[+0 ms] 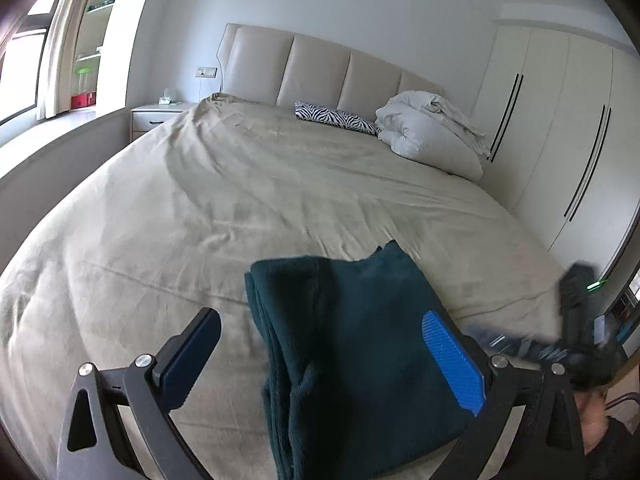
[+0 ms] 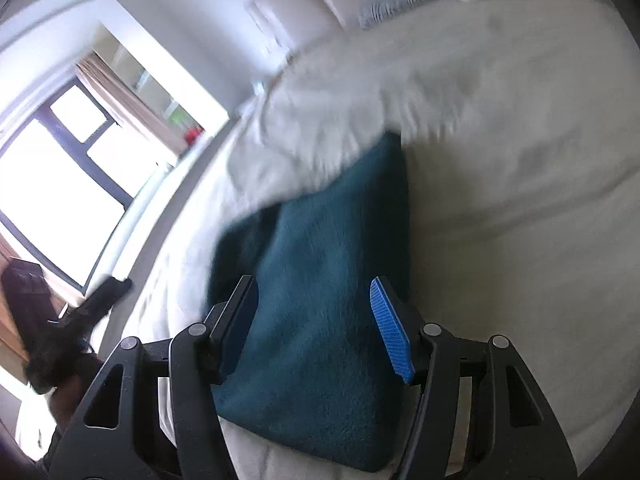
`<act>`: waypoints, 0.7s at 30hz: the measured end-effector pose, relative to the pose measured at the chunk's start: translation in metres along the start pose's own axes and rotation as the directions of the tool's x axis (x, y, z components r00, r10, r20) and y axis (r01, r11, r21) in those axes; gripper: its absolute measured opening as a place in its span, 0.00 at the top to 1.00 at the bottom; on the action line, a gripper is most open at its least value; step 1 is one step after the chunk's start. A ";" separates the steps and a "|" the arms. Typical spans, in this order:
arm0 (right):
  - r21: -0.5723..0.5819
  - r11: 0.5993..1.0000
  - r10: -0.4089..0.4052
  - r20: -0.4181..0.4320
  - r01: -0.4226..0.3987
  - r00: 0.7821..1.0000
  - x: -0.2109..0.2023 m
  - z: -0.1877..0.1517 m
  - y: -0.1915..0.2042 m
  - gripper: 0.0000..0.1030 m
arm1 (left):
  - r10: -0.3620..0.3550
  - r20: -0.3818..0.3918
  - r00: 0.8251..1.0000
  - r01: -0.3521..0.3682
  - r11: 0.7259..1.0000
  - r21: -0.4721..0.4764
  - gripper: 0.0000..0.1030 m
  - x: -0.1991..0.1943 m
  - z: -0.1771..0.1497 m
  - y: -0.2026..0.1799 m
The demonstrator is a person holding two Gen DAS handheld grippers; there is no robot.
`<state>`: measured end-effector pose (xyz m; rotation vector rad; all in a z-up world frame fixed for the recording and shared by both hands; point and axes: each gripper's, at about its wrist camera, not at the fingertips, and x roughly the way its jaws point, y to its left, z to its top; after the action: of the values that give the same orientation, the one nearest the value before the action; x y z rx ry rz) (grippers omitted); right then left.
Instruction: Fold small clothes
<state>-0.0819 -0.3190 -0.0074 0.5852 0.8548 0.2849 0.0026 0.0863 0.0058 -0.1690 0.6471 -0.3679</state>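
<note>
Home bedroom: bed (image 1: 240, 184), padded headboard (image 1: 320, 68), wardrobe (image 1: 560, 120).

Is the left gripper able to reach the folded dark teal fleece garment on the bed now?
Probably yes: the left gripper has its jaws open, the folded dark teal fleece garment lies directly ahead, nothing between.

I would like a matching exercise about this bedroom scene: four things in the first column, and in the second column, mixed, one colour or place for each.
Column one:
1. folded garment
2. small pillow
3. bundled duvet
4. nightstand

Column two:
a. white, at the head of the bed next to the wardrobe
b. dark teal, on the near part of the bed
c. beside the bed, on the window side
d. zebra stripes, against the headboard

Right pairs: 1-b, 2-d, 3-a, 4-c
</note>
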 end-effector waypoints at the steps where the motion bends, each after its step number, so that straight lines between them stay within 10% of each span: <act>1: 0.008 1.000 0.007 -0.061 -0.006 0.998 0.017 -0.007 -0.005 0.44 | 0.001 -0.005 1.000 -0.001 1.000 -0.005 0.00 0.000 -0.003 0.000; 11: -0.174 0.970 -0.142 0.149 0.168 0.979 -0.025 -0.015 0.042 0.43 | 0.167 0.129 0.977 -0.176 0.983 0.059 0.00 -0.038 0.000 -0.005; 15: -0.258 0.925 -0.167 0.385 0.280 0.908 -0.077 -0.012 0.081 0.17 | 0.242 0.314 0.918 -0.294 0.947 0.130 0.00 -0.072 0.003 -0.027; 19: -0.242 0.890 -0.177 0.596 0.386 0.783 -0.124 -0.020 0.112 0.03 | 0.221 0.277 0.935 -0.257 0.961 0.102 0.00 -0.086 0.015 -0.031; 21: -0.251 0.893 -0.143 0.631 0.374 0.762 -0.144 -0.018 0.121 0.01 | 0.139 0.205 0.969 -0.169 0.976 0.137 0.00 -0.078 0.020 -0.036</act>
<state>-0.1875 -0.2813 0.1449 0.1684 0.2379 -0.0170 -0.0524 0.0836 0.0742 -0.0059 0.4335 -0.2454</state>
